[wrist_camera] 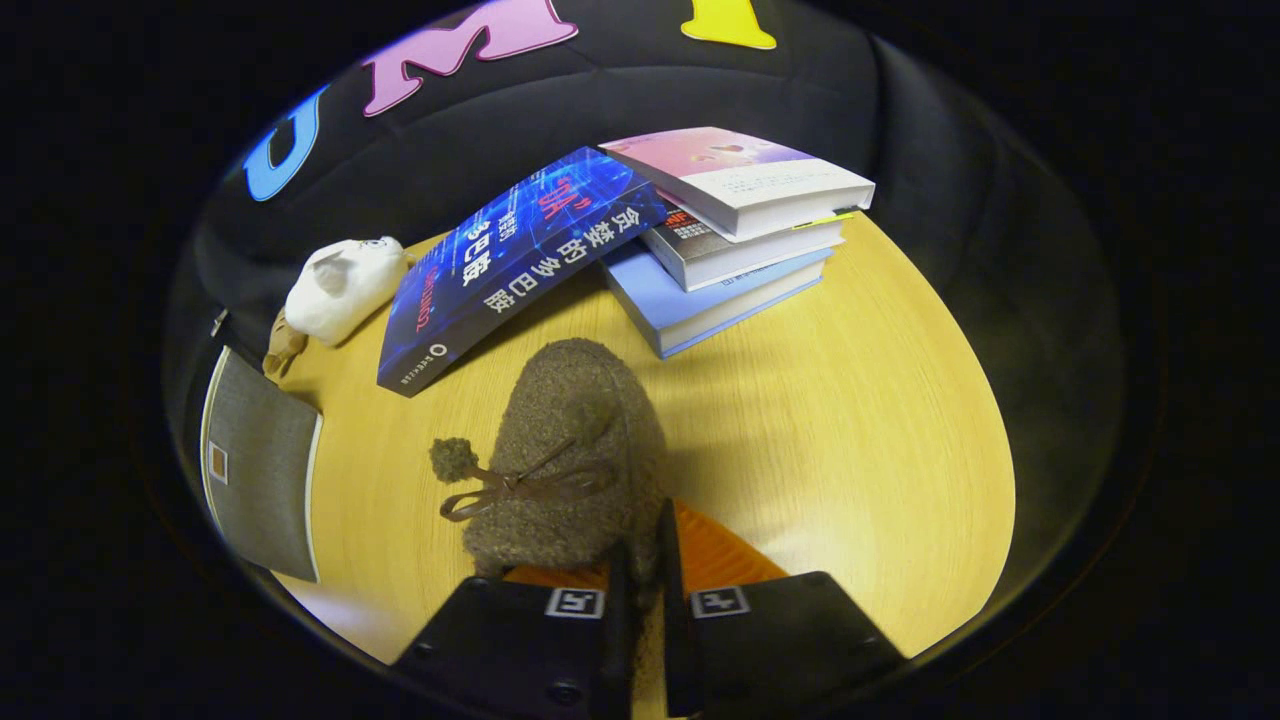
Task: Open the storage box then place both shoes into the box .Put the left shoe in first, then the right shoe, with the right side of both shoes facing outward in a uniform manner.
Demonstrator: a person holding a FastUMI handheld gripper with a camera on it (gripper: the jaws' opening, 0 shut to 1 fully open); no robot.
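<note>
A fuzzy brown shoe (570, 460) with a thin ribbon bow and a pom-pom hangs above the wooden table (850, 420), toe pointing away from me. My gripper (645, 590) is shut on the shoe's rear edge, the two fingers pinching it between them. The grey storage box (262, 462) with a pale rim stands at the table's left, beyond the shoe's left side. Its inside is hidden from here.
A stack of three books (735, 240) lies at the far side of the table, with a blue book (510, 265) leaning against it. A white plush toy (345, 285) and a small brown figure (283, 345) sit near the box's far end.
</note>
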